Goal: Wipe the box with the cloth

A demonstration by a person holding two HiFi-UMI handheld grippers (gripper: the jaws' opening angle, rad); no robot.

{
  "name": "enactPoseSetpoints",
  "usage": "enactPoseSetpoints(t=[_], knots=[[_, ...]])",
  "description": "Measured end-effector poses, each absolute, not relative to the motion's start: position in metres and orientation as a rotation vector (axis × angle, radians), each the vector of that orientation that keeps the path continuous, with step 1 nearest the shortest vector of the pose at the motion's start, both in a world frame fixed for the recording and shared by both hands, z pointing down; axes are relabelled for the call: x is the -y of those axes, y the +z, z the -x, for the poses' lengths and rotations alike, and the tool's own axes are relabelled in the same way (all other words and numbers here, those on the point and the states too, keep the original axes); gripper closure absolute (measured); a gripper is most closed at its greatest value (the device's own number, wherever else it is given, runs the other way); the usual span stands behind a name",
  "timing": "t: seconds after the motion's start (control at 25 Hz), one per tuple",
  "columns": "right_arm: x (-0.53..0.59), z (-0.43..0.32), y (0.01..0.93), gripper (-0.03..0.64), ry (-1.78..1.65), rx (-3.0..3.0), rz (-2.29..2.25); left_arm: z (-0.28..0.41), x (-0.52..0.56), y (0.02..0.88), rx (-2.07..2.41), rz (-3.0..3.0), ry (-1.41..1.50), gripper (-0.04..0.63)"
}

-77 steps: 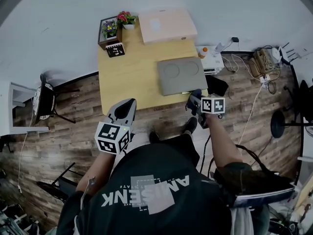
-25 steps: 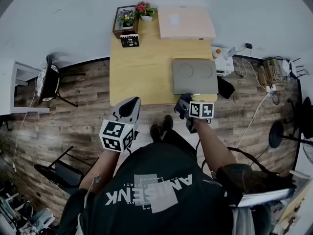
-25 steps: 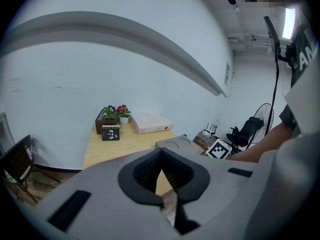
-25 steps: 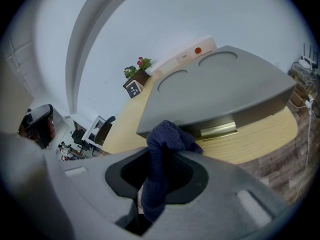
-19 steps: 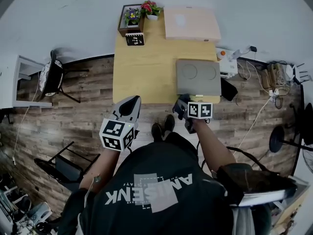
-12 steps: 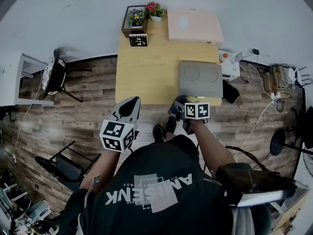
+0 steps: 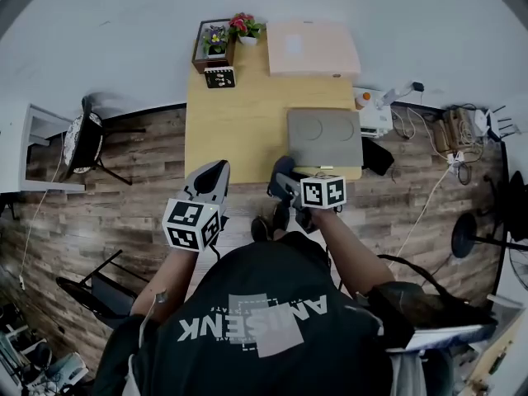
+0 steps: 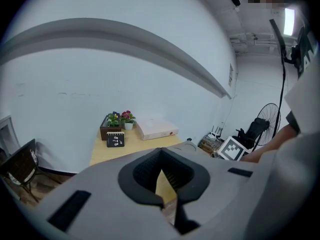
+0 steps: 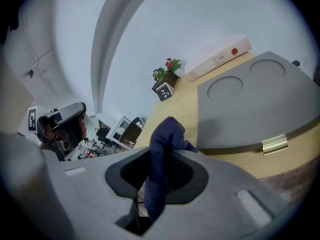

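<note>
Wiping looks not yet begun. At frame centre, the right gripper (image 7: 283,181) is clamped on the one dark blue cloth (image 9: 161,154), just short of the grey latched box (image 7: 324,137) above it on the table (image 7: 231,122). The left gripper (image 7: 214,173), left of centre, is closed on nothing. There are two boxes; the pale box (image 7: 312,48) lies at the top.

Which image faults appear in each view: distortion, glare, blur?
Head view: strong fisheye bending, dark corners, yet the flat grey box is sharp. Left gripper view: curved wall ledge, glare from a ceiling lamp, mosaic masking on top. Right gripper view: same bending; the dark blue cloth looks slightly soft.
</note>
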State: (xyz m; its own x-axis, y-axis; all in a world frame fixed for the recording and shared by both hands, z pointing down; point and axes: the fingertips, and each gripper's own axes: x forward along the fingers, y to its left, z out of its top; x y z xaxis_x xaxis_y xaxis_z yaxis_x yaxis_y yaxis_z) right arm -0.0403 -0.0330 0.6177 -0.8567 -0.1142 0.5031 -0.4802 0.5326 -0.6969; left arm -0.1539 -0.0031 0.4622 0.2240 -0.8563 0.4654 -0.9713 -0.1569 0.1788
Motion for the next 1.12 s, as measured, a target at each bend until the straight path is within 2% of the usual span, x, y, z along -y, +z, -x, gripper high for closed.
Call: enactPoseSetpoints(t=[0.28,1.12], knots=[[0.048,0.05,0.606,0.546,1.197,2.4,-0.713,0.168,0.029,0.442,1.687,-2.098,0.363,0.595],[0.046,0.042,0.684,0.546,1.551,1.874,-1.813,0.284,0.086,0.489,1.249,-2.377,0.512,0.595]])
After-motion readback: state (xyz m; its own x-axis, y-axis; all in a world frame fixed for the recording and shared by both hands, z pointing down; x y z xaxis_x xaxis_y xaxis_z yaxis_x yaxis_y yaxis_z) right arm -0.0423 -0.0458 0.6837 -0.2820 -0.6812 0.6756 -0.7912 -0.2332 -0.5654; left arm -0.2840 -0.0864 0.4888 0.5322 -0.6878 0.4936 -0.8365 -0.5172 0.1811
